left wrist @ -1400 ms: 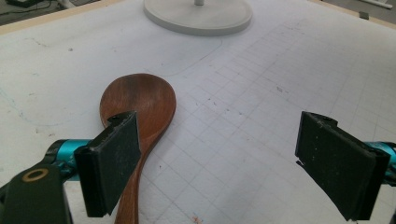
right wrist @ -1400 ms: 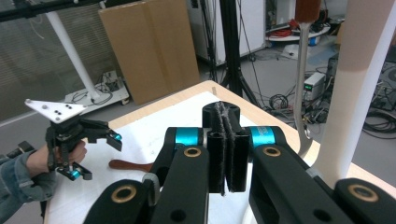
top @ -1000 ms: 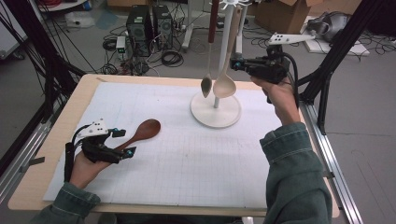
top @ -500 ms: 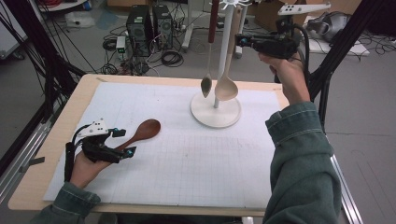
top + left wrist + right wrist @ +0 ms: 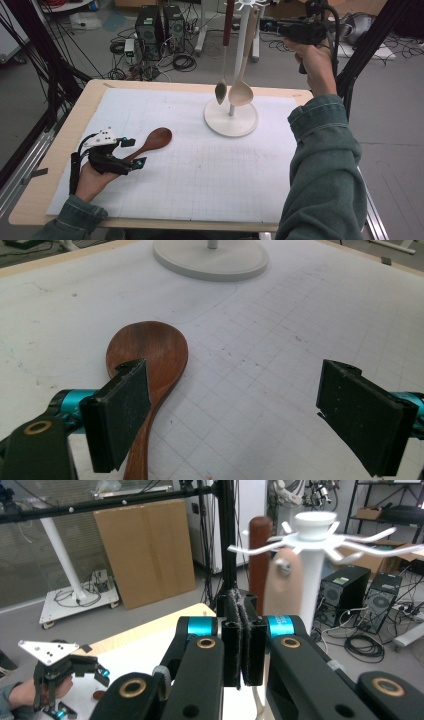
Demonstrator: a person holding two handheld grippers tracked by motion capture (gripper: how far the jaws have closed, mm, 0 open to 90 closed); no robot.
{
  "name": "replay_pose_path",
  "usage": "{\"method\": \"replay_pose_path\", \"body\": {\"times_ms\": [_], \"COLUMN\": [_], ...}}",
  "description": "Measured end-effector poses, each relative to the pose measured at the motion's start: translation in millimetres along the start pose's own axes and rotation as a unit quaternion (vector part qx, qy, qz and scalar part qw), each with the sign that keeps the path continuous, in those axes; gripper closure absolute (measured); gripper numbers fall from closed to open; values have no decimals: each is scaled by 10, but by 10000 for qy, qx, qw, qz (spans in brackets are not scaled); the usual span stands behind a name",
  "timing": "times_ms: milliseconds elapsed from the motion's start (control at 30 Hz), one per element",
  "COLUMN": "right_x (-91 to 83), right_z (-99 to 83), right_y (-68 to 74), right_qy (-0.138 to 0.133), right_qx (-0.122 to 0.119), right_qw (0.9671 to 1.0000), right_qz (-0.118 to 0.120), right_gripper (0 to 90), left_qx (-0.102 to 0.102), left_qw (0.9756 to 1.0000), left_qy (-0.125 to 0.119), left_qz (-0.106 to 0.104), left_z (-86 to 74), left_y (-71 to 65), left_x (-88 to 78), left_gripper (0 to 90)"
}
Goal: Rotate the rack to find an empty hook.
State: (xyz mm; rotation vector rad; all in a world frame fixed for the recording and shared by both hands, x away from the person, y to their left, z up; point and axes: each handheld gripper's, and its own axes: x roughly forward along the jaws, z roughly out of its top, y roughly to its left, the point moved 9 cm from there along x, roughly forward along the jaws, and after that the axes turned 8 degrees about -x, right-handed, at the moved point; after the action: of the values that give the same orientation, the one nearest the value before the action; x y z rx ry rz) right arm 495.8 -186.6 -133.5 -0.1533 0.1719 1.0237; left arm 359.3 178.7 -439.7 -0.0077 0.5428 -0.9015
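The wooden spoon point(image 5: 151, 143) near the left edge of the tabletop is dark reddish brown with a visible grain. The mat point(image 5: 210, 170) covering the tabletop is white with a fine grey grid pattern; the tabletop rim point(image 5: 75, 120) around it is pale wood. The rack point(image 5: 231, 118) toward the far edge is off-white. On it hang a pale beige spoon point(image 5: 241, 90) and a small spoon point(image 5: 220, 91) with a grey-brown bowl and dark red-brown handle. The left gripper point(image 5: 131, 152) is black with teal accents and a grey plate. The right gripper point(image 5: 280, 27) is black; its gripper view shows teal collars and brass-coloured rings. The sleeve point(image 5: 325, 165) is dark green.
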Motion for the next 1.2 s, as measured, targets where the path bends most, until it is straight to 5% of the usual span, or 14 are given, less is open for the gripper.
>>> {"method": "replay_pose_path", "body": {"times_ms": [467, 867, 1200], "right_x": [34, 223, 359], "right_z": [101, 151, 152], "right_y": [-294, -171, -113], "right_qy": [20, 162, 289], "right_qx": [100, -69, -130], "right_qw": [9998, 9998, 9988], "right_qz": [-188, -127, -383], "right_gripper": [899, 899, 899], "left_qx": [-1, -16, 22], "left_qw": [10000, 10000, 10000], "left_qy": [-31, -29, -54], "left_qz": [12, 30, 41], "left_z": [6, 3, 16], "left_y": [-3, -4, -6], "left_x": [-25, -34, -46], "left_gripper": [144, 144, 144]}}
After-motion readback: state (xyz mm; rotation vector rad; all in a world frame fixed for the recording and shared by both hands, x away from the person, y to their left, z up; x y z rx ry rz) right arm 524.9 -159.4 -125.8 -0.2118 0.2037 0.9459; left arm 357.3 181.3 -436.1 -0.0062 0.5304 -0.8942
